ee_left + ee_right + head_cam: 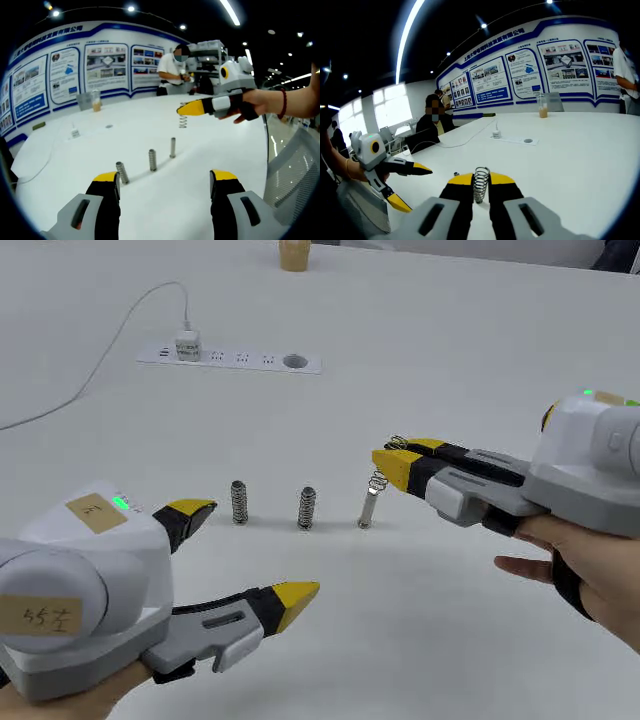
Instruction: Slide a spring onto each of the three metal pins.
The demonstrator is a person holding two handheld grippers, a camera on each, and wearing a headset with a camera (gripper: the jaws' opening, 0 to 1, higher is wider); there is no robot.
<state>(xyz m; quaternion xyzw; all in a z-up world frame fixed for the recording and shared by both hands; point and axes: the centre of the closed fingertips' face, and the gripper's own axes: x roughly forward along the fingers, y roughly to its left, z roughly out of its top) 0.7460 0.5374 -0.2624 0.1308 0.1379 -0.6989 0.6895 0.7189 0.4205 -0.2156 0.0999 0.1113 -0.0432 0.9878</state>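
Three metal pins stand in a row on the white table (420,640). The left pin (239,502) and the middle pin (307,508) each carry a spring. The right pin (367,512) (172,147) is bare. My right gripper (385,462) (184,108) (480,176) is shut on a third spring (378,481) (183,121) (480,184). That spring hangs upright from the jaws, its lower end just above the bare pin's top. My left gripper (243,550) (166,176) (415,189) stands open and holds nothing, on the near side of the row.
A white power strip (230,358) with a plug and cable lies at the far side of the table. Behind it stands a tan cup (294,254). A person (172,70) stands beyond the table, and another person (436,120) sits at its far end.
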